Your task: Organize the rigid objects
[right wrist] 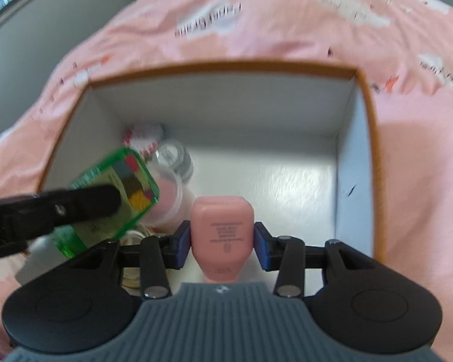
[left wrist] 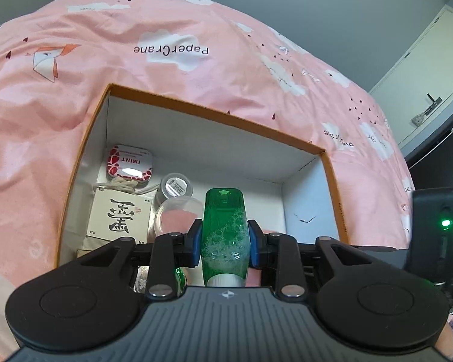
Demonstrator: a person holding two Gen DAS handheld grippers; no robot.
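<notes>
My left gripper (left wrist: 225, 241) is shut on a green bottle (left wrist: 225, 226) with foamy liquid, held over the open orange-rimmed white box (left wrist: 214, 114). The same green bottle (right wrist: 117, 187) and the left gripper's fingers (right wrist: 84, 202) show at the left of the right wrist view. My right gripper (right wrist: 222, 244) is shut on a pink bottle (right wrist: 222, 229), held above the box (right wrist: 370, 114). In the box's left part lie a red-and-white mint tin (left wrist: 128, 163), a small silver-lidded jar (left wrist: 175, 187), a clear-lidded pink tub (left wrist: 176, 217) and a cream carton with a black character (left wrist: 120, 217).
The box sits on a bed with a pink printed cover (left wrist: 166, 45). The box's right half shows bare white floor (right wrist: 287, 187). A black device with a green light (left wrist: 444, 223) stands at the right. A door (left wrist: 422, 69) is at the far right.
</notes>
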